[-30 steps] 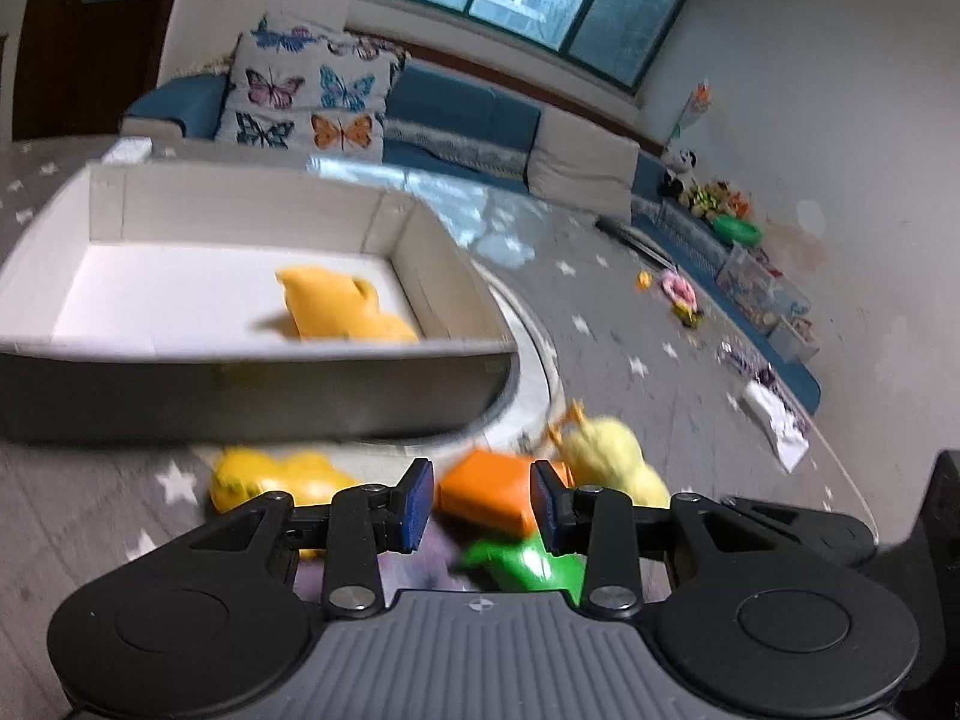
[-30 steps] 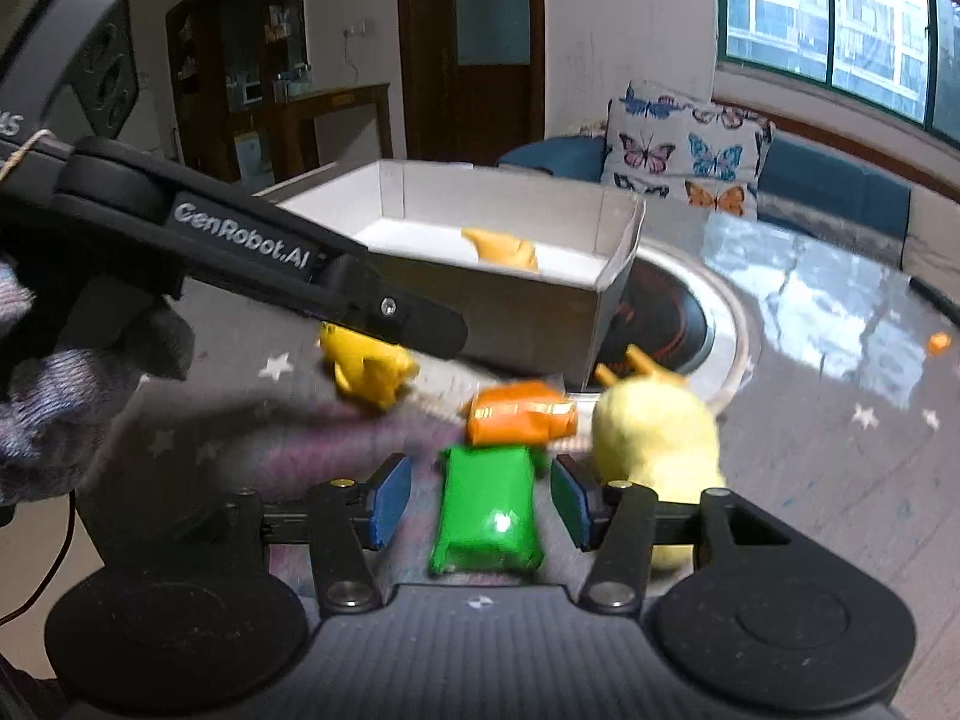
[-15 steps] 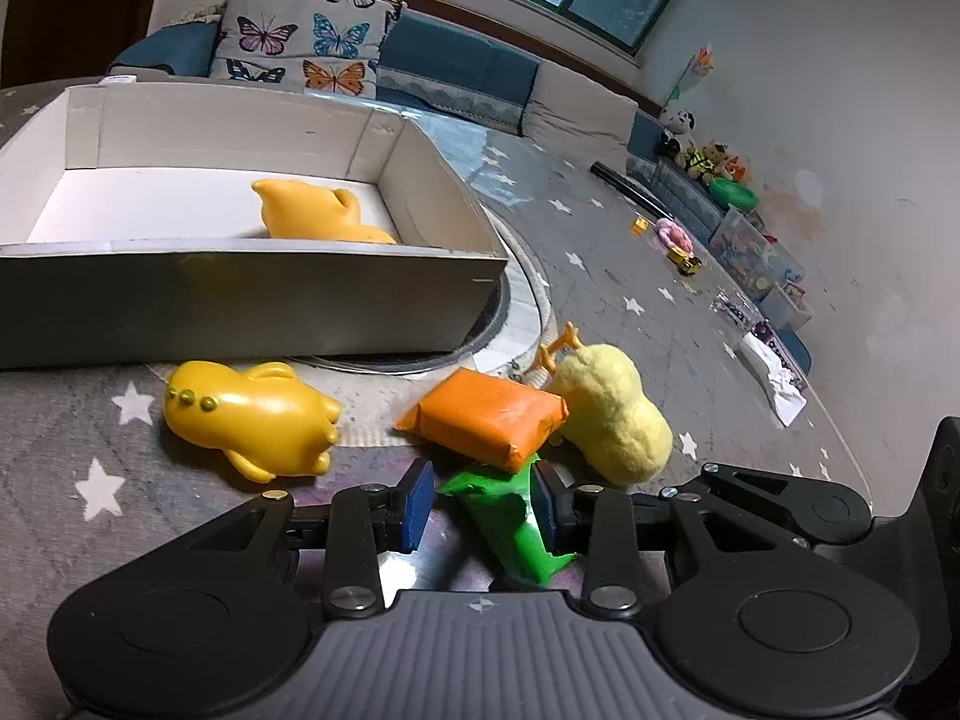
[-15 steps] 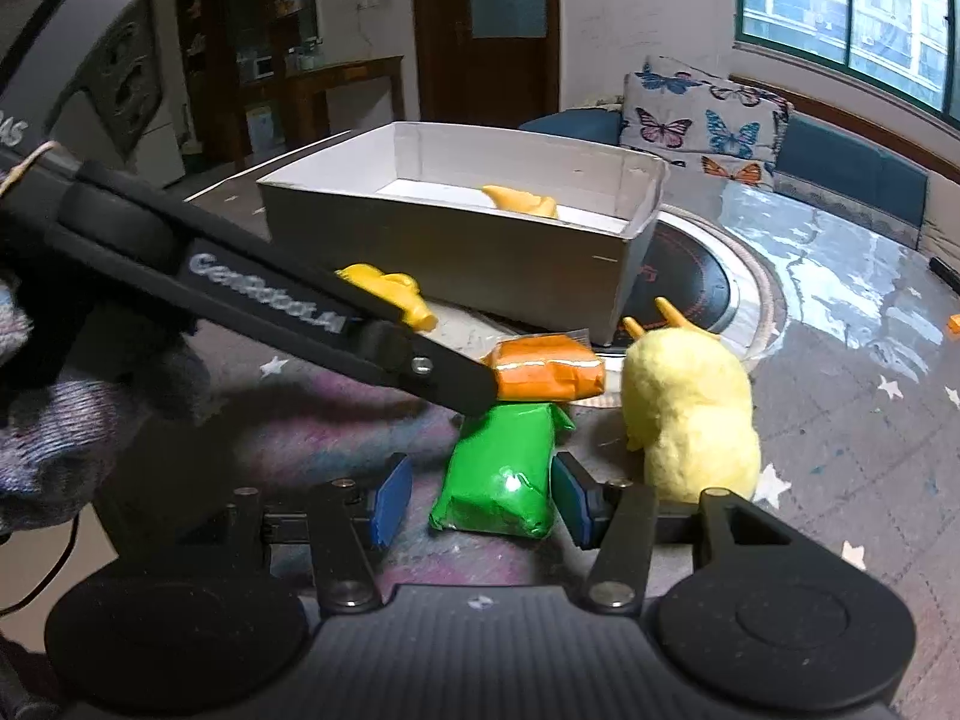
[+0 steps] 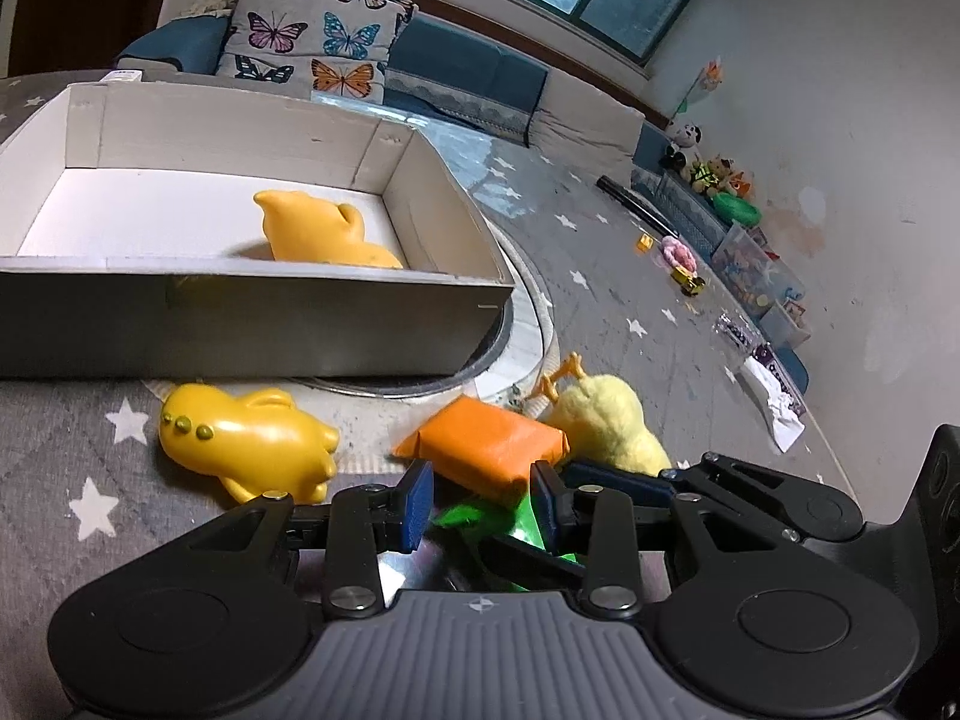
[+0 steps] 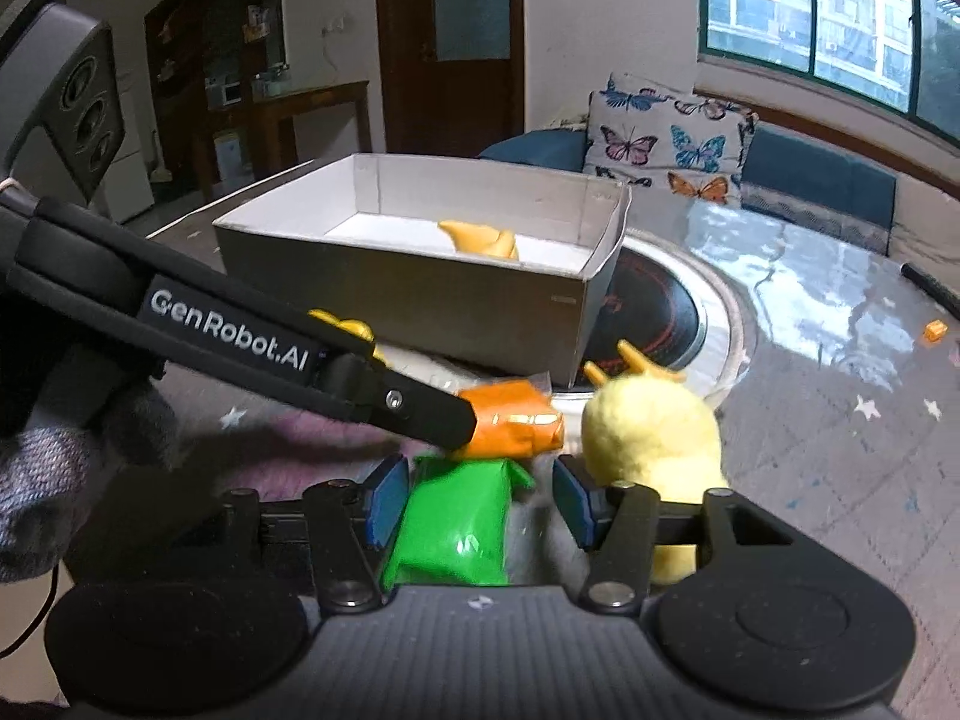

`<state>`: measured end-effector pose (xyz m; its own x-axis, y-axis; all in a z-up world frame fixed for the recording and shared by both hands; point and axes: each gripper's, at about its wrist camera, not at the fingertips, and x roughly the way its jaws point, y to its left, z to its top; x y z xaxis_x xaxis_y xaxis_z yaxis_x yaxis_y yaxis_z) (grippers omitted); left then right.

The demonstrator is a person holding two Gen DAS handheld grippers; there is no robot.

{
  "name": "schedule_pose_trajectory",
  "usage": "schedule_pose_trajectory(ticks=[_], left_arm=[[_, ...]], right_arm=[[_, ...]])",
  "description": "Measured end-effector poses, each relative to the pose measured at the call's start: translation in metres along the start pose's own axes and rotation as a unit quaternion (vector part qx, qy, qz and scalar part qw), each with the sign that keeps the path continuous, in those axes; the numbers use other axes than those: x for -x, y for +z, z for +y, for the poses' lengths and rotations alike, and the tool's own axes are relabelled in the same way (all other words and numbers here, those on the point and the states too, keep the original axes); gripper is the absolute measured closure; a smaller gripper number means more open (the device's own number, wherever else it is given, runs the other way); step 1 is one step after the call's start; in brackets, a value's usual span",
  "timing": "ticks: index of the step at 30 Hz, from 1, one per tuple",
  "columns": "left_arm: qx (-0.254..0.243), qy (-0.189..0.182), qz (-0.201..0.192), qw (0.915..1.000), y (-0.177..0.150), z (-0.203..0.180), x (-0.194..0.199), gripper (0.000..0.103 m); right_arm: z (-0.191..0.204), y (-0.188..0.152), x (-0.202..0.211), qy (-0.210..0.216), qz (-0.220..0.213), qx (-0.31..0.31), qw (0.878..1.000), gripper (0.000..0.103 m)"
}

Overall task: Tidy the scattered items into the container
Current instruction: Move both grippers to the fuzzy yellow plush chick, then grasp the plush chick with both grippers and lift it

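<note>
A grey cardboard box [image 5: 252, 324] [image 6: 420, 294] holds one yellow-orange toy [image 5: 318, 231] [image 6: 480, 237]. In front of it lie a yellow duck toy [image 5: 240, 438], an orange packet [image 5: 489, 447] [image 6: 510, 423], a green packet [image 6: 456, 528] [image 5: 522, 525] and a fluffy yellow chick [image 5: 606, 426] [image 6: 651, 438]. My left gripper [image 5: 480, 495] is open, its jaws on either side of the orange packet's near end. My right gripper [image 6: 477, 507] is open around the green packet, its pads apart from it.
The box stands partly on a round cooktop [image 6: 666, 312] set in the star-patterned table [image 5: 72, 480]. A sofa with butterfly cushions [image 5: 312, 48] is behind. Toys and bins [image 5: 738, 240] lie on the floor at the right.
My left gripper has moved forward to the orange packet, which now sits between its jaws. My right gripper has advanced further around the green packet.
</note>
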<state>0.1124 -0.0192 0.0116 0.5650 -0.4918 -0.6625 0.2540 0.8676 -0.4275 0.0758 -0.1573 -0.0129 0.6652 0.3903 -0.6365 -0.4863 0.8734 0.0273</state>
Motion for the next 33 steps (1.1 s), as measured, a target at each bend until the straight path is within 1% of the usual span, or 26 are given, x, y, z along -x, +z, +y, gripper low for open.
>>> schedule_pose_trajectory(ticks=[4,9,14,19,23,27,33], left_arm=[[0.003,-0.002,0.004,1.0,0.0,0.002,0.001,0.065],[-0.002,-0.004,0.011,0.9999,-0.003,0.0,0.003,0.065],[-0.018,-0.015,0.003,0.9997,-0.002,-0.009,0.011,0.065],[-0.022,-0.032,-0.013,0.9992,0.011,-0.02,0.012,0.065],[-0.019,-0.043,-0.014,0.9988,0.025,-0.03,0.001,0.065],[-0.007,-0.038,0.003,0.9993,0.038,-0.035,-0.019,0.065],[0.022,-0.041,0.039,0.9982,0.046,-0.032,-0.045,0.064]], right_arm=[[0.002,0.002,0.0,0.001,0.001,0.004,1.0,0.044],[0.001,-0.005,0.004,0.007,0.014,0.008,1.0,0.044],[-0.009,-0.01,0.026,0.006,0.0,-0.008,1.0,0.044],[-0.02,-0.008,0.041,-0.021,-0.024,-0.011,0.999,0.044],[-0.035,-0.004,0.04,-0.047,-0.031,-0.021,0.998,0.044],[-0.05,-0.004,0.026,-0.066,-0.016,-0.025,0.997,0.044],[-0.059,-0.009,0.011,-0.06,-0.003,-0.029,0.998,0.044]])
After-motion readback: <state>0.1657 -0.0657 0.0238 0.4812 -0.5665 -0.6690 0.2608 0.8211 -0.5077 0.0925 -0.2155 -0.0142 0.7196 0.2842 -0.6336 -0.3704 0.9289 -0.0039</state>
